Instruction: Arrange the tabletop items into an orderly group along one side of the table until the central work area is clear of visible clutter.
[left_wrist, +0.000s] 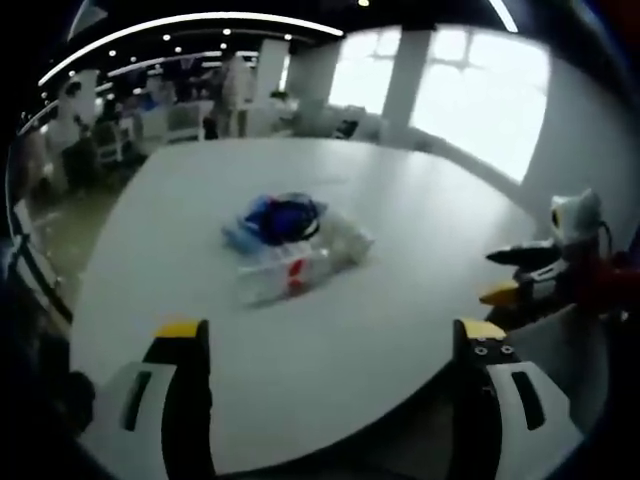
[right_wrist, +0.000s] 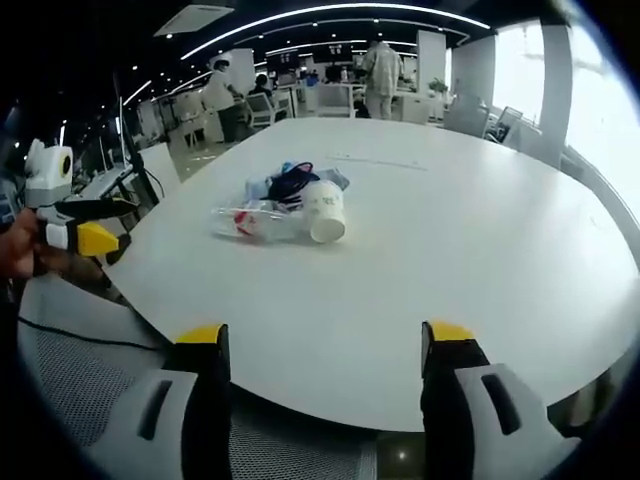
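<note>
A small pile lies near the middle of the round white table (left_wrist: 350, 340) (right_wrist: 450, 230). It holds a clear plastic bottle with a red label (left_wrist: 285, 275) (right_wrist: 250, 222) on its side, a white paper cup (left_wrist: 345, 240) (right_wrist: 323, 212) tipped over, and a blue and dark bundle (left_wrist: 280, 217) (right_wrist: 290, 182). My left gripper (left_wrist: 330, 340) (right_wrist: 88, 225) hovers open at the table's near edge, well short of the pile. Open over another edge, my right gripper (right_wrist: 325, 335) (left_wrist: 515, 275) holds nothing. A hand (right_wrist: 15, 245) grips the left tool.
A grey mesh chair (right_wrist: 80, 400) stands under the right gripper at the table's edge. Beyond the table are desks, chairs (right_wrist: 465, 115) and people standing (right_wrist: 380, 65). Bright windows (left_wrist: 480, 90) line one side.
</note>
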